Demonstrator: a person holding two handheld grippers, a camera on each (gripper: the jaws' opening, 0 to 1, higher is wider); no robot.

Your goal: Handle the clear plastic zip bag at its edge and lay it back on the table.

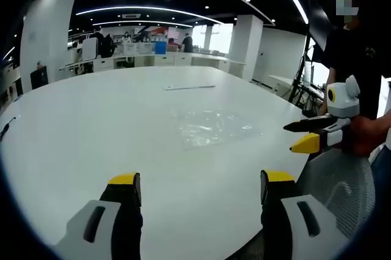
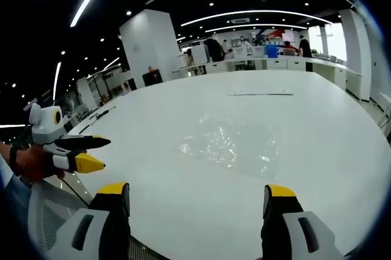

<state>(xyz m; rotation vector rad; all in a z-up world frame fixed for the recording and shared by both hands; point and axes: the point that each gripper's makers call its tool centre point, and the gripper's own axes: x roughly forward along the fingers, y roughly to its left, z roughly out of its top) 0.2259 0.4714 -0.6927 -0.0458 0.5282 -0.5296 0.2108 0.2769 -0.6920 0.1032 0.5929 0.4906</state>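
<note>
Flat on the white table [image 1: 91, 132], the clear plastic zip bag [image 1: 211, 127] lies ahead of the left gripper [image 1: 201, 188], whose yellow-tipped fingers [image 1: 124, 182] stand wide apart and hold nothing. Beyond the bag, a thin strip [image 1: 189, 87] rests on the table. To the right of those fingers, off the table's edge, the right gripper [image 1: 300, 135] hangs in a person's hand [image 1: 361, 137], its fingers slightly parted. In the right gripper view, the bag [image 2: 235, 144] sits just ahead between that gripper's own widely spread, empty fingers [image 2: 113, 191], while the left gripper [image 2: 101, 154] hovers to their left beside the table's edge.
</note>
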